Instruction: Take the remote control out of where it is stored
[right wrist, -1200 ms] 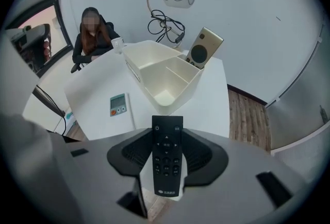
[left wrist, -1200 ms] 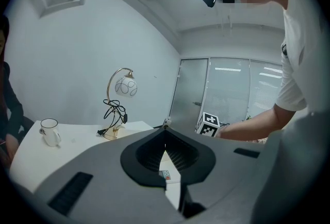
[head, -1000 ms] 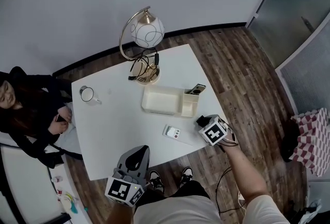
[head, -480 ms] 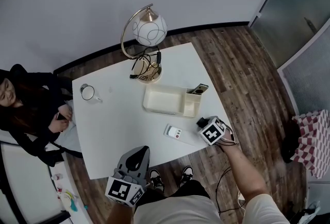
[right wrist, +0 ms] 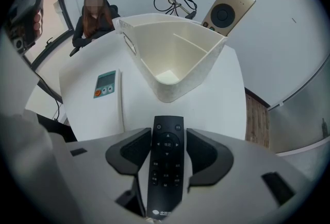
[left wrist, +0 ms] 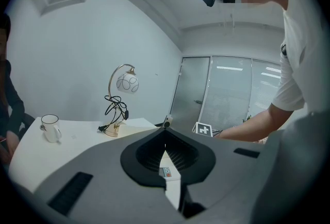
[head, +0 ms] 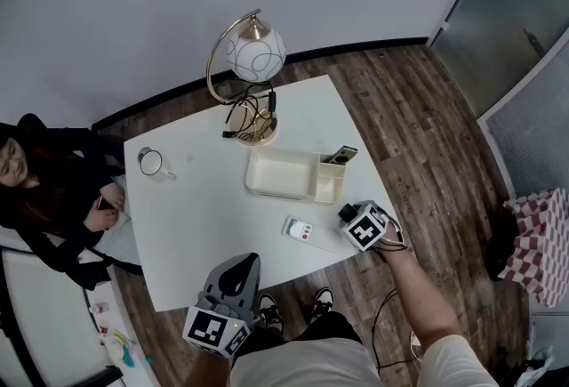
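Right claw (right wrist: 168,136) points steeply down with the slim black plastic remote control (right wrist: 166,166) lying lengthwise between its jaws. They have just eased a touch wider, though the pads look to be on its sides, and its button end aims at the white worktop (right wrist: 227,99) just short of the cream plastic storage box (right wrist: 170,84). A gold remote with a round dial (right wrist: 227,9) stands upright in the box's small end compartment, straight beyond this claw, while the left claw (left wrist: 166,152), closed on nothing, hangs well back at the near edge.
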`<state>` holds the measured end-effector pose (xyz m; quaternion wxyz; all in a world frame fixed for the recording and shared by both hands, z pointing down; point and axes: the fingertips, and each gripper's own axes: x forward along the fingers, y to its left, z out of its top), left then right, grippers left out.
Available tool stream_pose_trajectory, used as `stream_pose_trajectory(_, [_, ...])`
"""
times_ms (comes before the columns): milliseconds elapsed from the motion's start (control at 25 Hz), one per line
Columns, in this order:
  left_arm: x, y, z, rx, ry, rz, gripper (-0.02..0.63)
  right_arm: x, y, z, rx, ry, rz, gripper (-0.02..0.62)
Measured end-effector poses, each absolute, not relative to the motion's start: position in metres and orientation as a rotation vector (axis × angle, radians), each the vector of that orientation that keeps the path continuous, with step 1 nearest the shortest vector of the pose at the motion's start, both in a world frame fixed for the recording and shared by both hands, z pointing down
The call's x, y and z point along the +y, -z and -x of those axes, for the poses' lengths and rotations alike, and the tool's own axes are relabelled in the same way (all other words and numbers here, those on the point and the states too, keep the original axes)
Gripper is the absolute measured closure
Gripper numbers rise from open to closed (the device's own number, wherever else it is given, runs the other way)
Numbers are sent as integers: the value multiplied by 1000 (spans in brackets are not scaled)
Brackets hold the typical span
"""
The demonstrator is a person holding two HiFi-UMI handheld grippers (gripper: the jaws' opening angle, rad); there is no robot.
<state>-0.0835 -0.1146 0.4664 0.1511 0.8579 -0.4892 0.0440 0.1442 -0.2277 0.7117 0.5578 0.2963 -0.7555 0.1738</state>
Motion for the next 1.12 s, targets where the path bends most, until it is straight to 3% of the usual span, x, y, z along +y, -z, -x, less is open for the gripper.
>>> stream_pose_trajectory(120, [-114,-467,84,-1403,-119,-2456,598,-228,-709,-144,-1813,-436,-700,353])
stream_pose_trajectory(400, [-115,-462,81,-1400,-97,-2468,598,-233,-631,-129,-2074,-360,-896,355])
stream_pose_trajectory(520, [-117,-458,76,-1394,-88,-2483,598,-230,-588,-121,-2212,-324,-1005,442])
stream_pose_trajectory(680, [-119,-451,69,-1382,-85,-2509,598,-219,-537,-116,-2348,-254,-1124,504])
stream_pose_trajectory(880, [-122,-442,63,-1379,-67,-2536,598,-197,-485,-110,-2474,-169,-1218,560])
stream_pose_trajectory(1120, [-122,-432,58,-1384,-49,-2555,598,-169,-453,-116,-2566,-151,-1317,584])
